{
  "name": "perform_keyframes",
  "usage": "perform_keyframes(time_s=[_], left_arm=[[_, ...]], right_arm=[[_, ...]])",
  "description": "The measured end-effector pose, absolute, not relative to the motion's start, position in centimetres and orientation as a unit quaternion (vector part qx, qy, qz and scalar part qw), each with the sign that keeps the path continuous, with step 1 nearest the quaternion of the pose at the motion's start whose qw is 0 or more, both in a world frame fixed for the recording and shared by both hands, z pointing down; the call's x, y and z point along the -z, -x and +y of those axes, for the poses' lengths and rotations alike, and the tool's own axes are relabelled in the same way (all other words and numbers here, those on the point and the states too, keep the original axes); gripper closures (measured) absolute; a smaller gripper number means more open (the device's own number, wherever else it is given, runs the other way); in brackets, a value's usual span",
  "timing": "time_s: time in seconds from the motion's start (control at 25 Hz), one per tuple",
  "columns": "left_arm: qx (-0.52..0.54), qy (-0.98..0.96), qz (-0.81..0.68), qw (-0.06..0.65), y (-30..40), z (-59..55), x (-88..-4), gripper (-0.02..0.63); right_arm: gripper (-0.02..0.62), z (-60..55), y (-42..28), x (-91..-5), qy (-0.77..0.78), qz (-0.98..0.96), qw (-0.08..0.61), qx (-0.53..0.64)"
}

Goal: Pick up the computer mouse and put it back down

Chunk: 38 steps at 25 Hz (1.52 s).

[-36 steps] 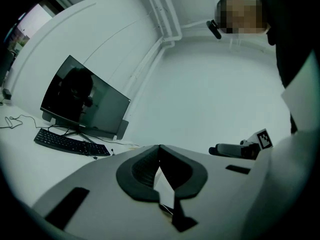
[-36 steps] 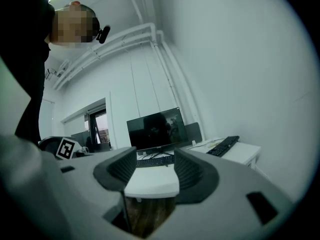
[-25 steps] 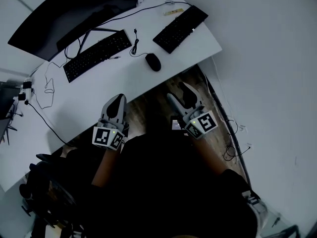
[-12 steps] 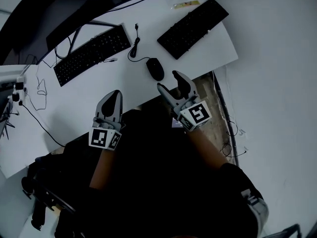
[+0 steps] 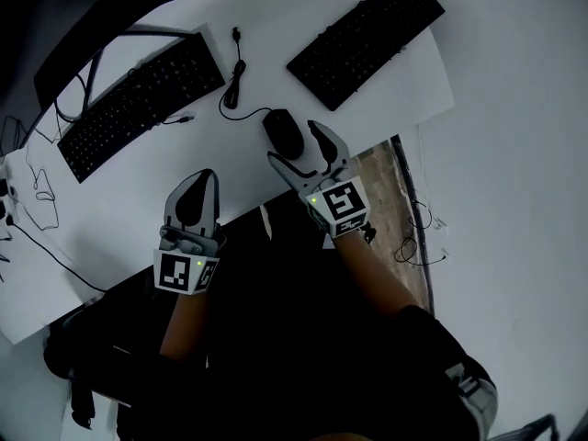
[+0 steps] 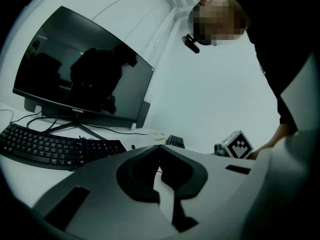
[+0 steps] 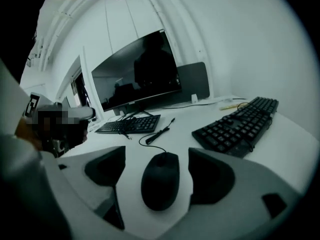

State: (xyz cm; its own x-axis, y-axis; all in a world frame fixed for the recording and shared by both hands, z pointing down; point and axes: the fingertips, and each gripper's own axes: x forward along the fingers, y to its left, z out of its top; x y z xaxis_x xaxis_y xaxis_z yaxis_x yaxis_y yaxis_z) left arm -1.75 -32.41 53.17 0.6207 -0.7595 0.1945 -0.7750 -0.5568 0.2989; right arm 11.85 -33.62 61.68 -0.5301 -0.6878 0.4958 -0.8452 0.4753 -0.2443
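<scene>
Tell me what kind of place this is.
Probably an office or lab workstation: a white desk holds a dark monitor, one black keyboard, a second keyboard and a wired computer mouse.

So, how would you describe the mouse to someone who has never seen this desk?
The white desk carries two flat black keyboards, the left keyboard and the right keyboard. The mouse lies between them, nearer the desk's front edge. It is the only small, rounded black thing there, with a thin cable curling away.
</scene>
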Motion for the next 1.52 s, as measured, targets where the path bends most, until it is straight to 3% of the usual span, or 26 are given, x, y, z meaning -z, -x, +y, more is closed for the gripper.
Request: perform_keyframes(time_s=[0.4,0.84,1.16,1.52], left_arm=[[-0.025,-0.893,-0.402,0.200,1.6,-34.6,-56.4,0.612],[-0.024,-0.901,-0.383,0.205,2.2,-34.2,-56.7,0.612],[-0.022,-0.897,-0.394,0.200,2.7,-34.2,-56.4,0.612],[-0.011,-0.885,-0.420,0.203,2.8,-33.5,-54.1,0.612]], right_arm=[[0.218,-34.0,-11.2,-67.5,-0.462,-0.806,0.277,-0.247],[0.244,-34.4,-11.2,-68.6,-0.471,-0.788,0.326,-0.227],[0.279,-34.4,-11.6,-68.2,-0.457,-0.800,0.317,-0.227],[0.281,-35.6,-12.5,-61.1,-0.461,-0.837,0.212,-0.206]])
